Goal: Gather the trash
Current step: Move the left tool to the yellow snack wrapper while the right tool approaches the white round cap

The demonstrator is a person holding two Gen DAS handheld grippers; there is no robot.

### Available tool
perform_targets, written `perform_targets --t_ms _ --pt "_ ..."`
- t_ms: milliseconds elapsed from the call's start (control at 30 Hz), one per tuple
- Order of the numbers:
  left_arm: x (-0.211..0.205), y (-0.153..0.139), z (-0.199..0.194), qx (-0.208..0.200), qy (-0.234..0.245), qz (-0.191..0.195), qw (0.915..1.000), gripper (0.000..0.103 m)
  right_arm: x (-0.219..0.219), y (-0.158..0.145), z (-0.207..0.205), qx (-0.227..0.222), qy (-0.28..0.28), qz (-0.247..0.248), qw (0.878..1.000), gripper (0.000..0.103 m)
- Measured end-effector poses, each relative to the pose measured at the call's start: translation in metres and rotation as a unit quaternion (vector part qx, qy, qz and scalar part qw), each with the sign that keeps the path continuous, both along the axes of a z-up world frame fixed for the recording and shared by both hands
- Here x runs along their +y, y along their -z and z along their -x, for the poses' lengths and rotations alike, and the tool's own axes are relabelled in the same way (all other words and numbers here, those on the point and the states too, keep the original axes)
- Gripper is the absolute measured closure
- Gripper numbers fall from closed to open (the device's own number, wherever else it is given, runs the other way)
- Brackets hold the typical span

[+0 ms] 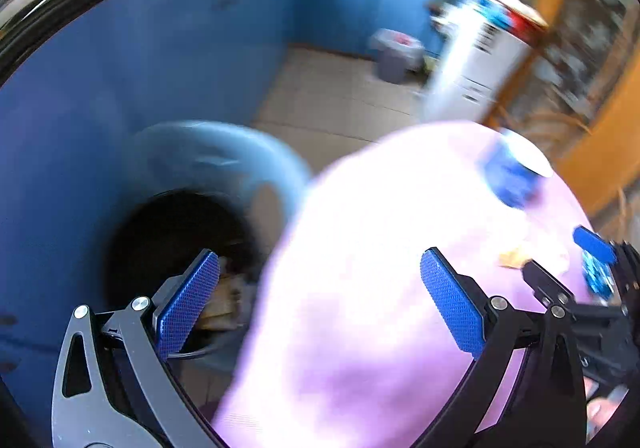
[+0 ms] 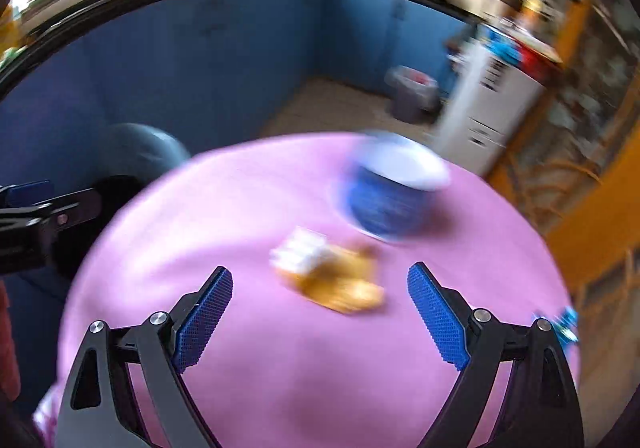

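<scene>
A white and orange crumpled wrapper (image 2: 332,276) lies on the pink-covered round table (image 2: 280,368), just ahead of my right gripper (image 2: 320,312), which is open and empty. A blue and white bowl (image 2: 392,191) stands behind it. My left gripper (image 1: 320,304) is open and empty, over the table's left edge (image 1: 360,288) beside a blue-grey trash bin (image 1: 208,167) on the floor; the bin's dark opening holds some paper trash (image 1: 224,300). The wrapper (image 1: 516,258), the bowl (image 1: 516,171) and the right gripper (image 1: 568,276) also show in the left wrist view. Both views are blurred.
A blue cabinet wall (image 1: 140,47) runs behind the bin. A second grey bin (image 2: 412,91) stands in the far corner next to a white cabinet (image 2: 488,103). A wooden shelf (image 2: 592,187) is at the right. The left gripper (image 2: 40,215) shows at the right wrist view's left edge.
</scene>
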State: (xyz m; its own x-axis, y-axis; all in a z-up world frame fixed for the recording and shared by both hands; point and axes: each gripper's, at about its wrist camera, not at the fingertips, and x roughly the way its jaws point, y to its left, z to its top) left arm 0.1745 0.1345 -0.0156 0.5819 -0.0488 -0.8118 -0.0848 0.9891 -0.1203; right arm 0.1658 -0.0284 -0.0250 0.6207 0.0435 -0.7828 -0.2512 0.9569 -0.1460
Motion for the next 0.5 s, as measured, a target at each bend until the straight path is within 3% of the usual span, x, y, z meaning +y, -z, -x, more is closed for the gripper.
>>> perform_targets --t_ms 200,367,500 --pt "-0.099 0.014 -0.026 0.010 0.109 -0.026 0.9936 0.004 -0.076 0.016 -0.009 0.014 0.056 -0.005 0.998 0.016" --pt "-0.133 0.030 -0.044 0.027 0.135 -0.043 0.9895 0.004 -0.100 0.026 -0.017 0.027 0.060 -0.042 0.997 0.016" --pt "-0.139 0.041 -0.061 0.050 0.136 -0.025 0.9891 0.004 -0.101 0.036 -0.024 0.031 0.050 -0.049 0.997 0.017"
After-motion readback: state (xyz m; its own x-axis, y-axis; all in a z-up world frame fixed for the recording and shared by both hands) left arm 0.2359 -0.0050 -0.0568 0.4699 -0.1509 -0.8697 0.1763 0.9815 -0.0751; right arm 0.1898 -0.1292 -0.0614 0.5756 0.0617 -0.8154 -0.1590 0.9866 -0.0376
